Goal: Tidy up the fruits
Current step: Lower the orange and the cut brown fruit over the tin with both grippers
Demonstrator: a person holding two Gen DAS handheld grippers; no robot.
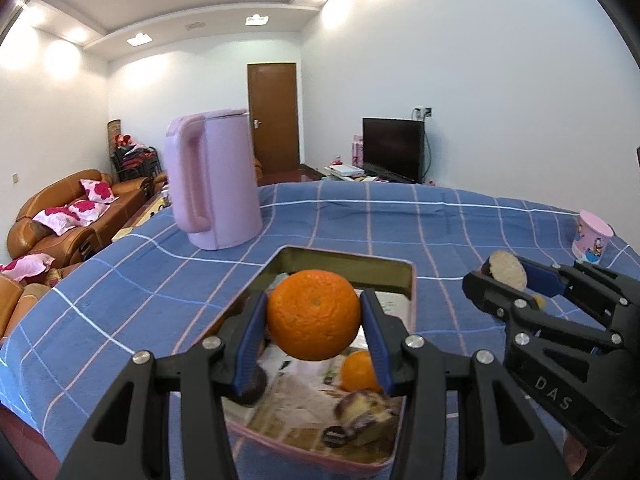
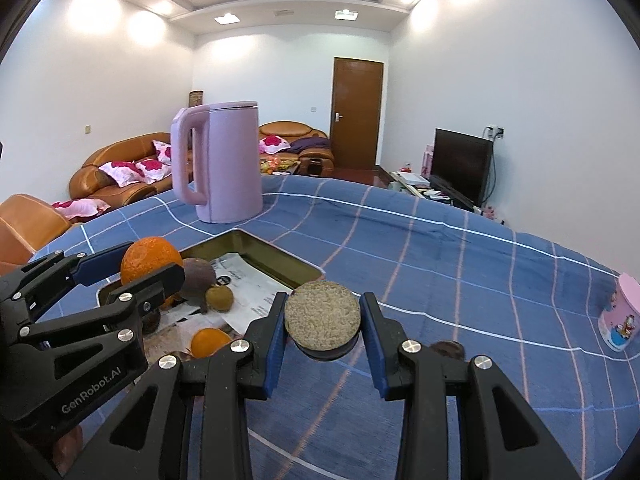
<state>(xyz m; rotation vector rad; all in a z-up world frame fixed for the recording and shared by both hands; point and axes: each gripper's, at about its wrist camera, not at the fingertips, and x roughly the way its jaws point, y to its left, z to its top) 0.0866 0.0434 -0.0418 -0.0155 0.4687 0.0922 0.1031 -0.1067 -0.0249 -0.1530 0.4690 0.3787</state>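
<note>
The left gripper (image 1: pixel 314 322) pinches a round, dimpled orange (image 1: pixel 313 315) above the open rectangular metal tin (image 1: pixel 352 266), while only the right wrist view shows the right gripper (image 2: pixel 323 320) clamping a grainy tan-topped, dark-rimmed disc (image 2: pixel 322 314).

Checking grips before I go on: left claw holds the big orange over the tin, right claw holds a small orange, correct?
Not quite. The left claw does hold the big orange above the tin, but the right claw grips a flat round piece with a pale grainy face, not an orange, as the right wrist view shows.
</note>
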